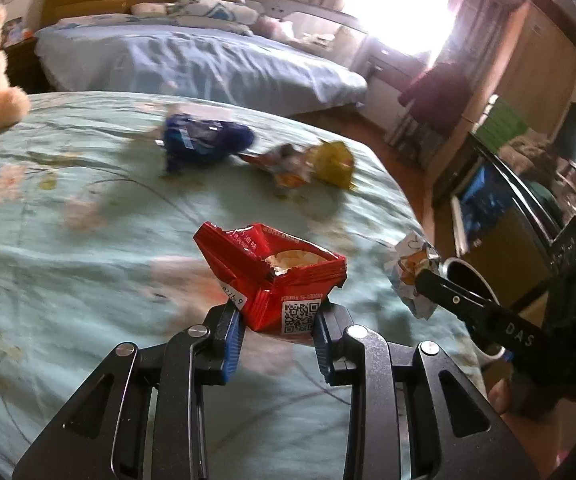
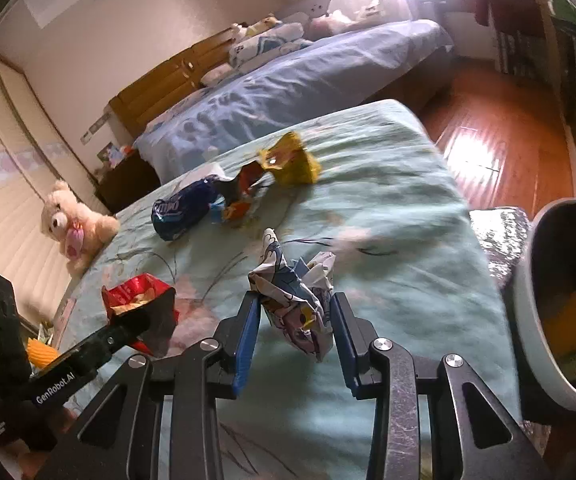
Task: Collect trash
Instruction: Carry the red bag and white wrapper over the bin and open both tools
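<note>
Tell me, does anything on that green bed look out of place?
Yes: snack litter. A blue bag, an orange wrapper and a yellow wrapper lie crumpled mid-bed. The left tongs grip a torn red packet; the right tongs grip a crumpled cartoon wrapper.

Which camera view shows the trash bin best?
The right wrist view: the trash bin fills the right edge, its dark inside with something yellow visible. In the left wrist view only part of its rim shows behind the right gripper.
</note>
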`<state>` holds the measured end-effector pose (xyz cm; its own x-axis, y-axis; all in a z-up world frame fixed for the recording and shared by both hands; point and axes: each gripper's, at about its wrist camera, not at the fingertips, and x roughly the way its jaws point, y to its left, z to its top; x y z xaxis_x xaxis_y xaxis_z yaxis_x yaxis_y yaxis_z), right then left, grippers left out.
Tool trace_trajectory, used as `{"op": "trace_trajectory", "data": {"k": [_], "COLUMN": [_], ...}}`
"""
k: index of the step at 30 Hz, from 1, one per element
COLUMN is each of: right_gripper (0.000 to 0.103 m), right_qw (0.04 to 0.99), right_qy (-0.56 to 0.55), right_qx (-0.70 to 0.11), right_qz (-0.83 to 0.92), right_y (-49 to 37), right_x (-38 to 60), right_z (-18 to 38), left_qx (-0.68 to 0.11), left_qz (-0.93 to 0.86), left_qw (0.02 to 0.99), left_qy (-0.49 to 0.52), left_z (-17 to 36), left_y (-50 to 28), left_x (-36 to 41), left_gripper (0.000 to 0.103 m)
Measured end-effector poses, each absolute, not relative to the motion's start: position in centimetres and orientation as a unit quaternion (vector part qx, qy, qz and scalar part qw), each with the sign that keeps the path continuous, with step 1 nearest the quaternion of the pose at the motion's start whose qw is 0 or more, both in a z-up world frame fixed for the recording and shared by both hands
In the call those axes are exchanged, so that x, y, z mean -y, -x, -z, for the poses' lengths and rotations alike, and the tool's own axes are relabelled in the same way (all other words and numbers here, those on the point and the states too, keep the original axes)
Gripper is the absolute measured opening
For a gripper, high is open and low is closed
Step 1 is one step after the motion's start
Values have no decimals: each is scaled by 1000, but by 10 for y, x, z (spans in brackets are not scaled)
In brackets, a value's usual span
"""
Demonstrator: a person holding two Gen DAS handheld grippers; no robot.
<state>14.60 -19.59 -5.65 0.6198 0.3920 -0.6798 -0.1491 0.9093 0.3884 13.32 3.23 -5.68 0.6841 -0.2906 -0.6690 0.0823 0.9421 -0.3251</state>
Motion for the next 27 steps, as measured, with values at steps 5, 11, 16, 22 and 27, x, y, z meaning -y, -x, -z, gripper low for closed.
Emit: {"op": "trace_trajectory", "data": {"k": [5,11,16,22,27], "right_gripper": [37,37,37,37,37], "right_qw": [889,890,890,892,892], "right_qy": [-170,-185,-200,-207,-212], "right_qx": [-404,-400,-400,-397,-394], "right_qz": [-135,-116,-93,-72,-57], "right_y": [-135,-121,-108,-95,-88], "right_x": [220,244,267,289,305], "right_z": [55,56,61,63,63], "left_qx": [-389,-393,-398,-402,-402], "left_qz": [127,149,165,185,201], "left_qw": [904,900,897,892,890], "left_qy": [124,112,104,91,81], "left_z": [56,54,55,54,52], "left_y": [-127,-118,-113,-108,-106], "left_x": [-7,18,35,58,75], "left_gripper": [28,28,28,28,28]}}
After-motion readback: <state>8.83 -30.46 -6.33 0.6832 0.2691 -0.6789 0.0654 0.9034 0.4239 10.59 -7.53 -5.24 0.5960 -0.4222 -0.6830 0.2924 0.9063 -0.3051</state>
